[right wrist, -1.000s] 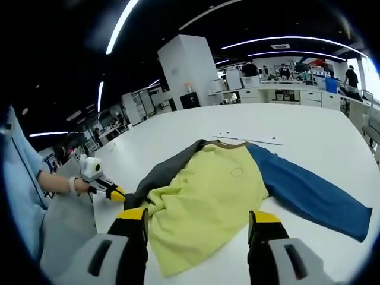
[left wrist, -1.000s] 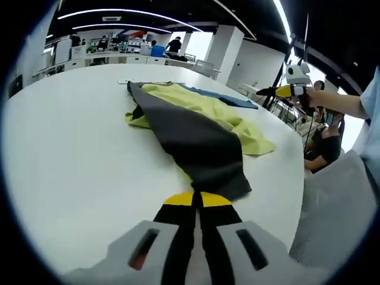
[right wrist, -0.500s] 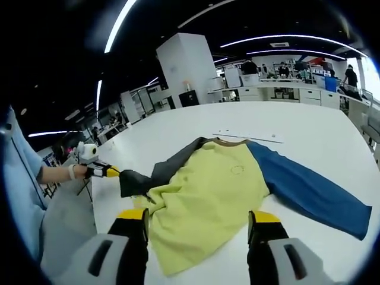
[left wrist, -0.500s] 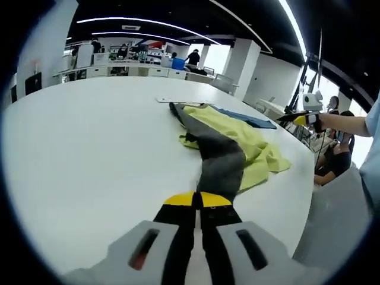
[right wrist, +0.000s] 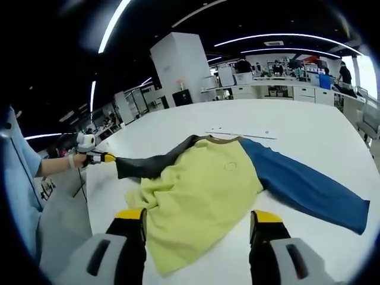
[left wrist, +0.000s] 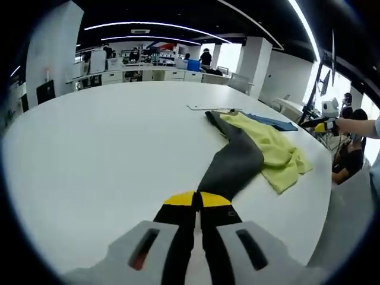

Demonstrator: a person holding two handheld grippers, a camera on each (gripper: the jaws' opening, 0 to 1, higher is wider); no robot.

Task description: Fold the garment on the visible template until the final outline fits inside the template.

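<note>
Stretching limp and light from the shirt [right wrist: 202,190], the grey sleeve [left wrist: 233,167] sits clamped in the left gripper [left wrist: 198,200] at its cuff, a sound hold, while the right gripper [right wrist: 199,218] gapes empty.

- Bright, even light from long ceiling strips [left wrist: 148,25] — glare off the white table [left wrist: 95,148].
- Shadows soft and faint.
- Fisheye bends the edges; the far background is slightly soft.

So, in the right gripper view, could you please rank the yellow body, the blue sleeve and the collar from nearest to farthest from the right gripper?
1. Yellow body, just ahead of the right gripper.
2. Blue sleeve, stretching right.
3. Collar, at the far end.
</note>
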